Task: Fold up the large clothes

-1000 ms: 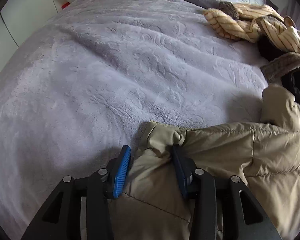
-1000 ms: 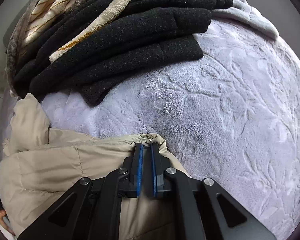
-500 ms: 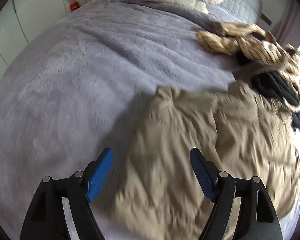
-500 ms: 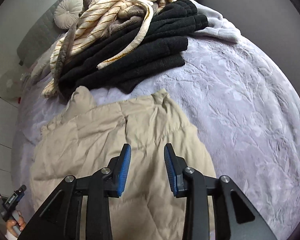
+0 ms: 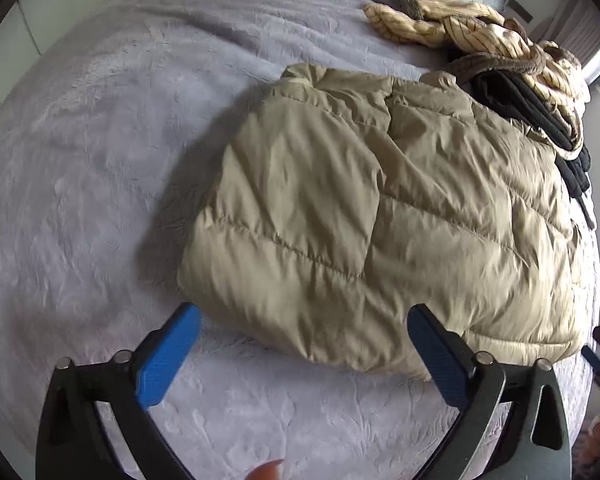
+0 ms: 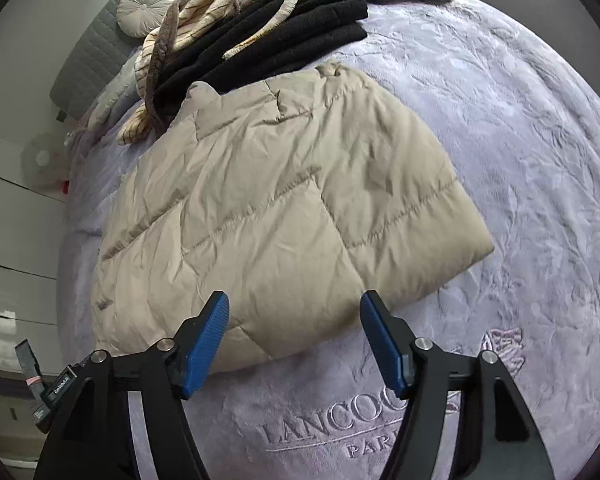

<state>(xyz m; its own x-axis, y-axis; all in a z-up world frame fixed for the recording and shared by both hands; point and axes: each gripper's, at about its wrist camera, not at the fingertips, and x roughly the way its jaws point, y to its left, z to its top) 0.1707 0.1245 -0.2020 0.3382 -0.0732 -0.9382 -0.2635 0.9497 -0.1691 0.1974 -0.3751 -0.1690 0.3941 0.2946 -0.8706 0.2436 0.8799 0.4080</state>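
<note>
One big puffy garment is what's being dealt with here: a beige quilted down jacket (image 5: 380,208), and it can be expected to be light for its bulk, soft, springy and a bit slick on the shell, so folds will probably puff back up unless pressed down. A thin pinch of fabric likely slides out; the hem corners or a stitched seam line are judged the better spots to be gripped, since the padding is flatter there.

Starting on the left: the left claw (image 5: 304,344) is spread as wide as it goes, its jaws having just been opening, and nothing is held between the blue pads (image 5: 168,360). The jacket's near folded edge lies just ahead of it, flat on the lilac bedspread (image 5: 80,180).

Over to the right: the right claw (image 6: 294,336) is also parted, a bit less wide, jaws just opened too, and empty. The jacket (image 6: 284,208) sits right in front of it.

Looks-wise, it's already folded into a rough rectangle, collar end away from both claws, wrinkled shell, horizontal quilting lines. A heap of black and striped clothes (image 6: 260,32) is touching its far edge.
</note>
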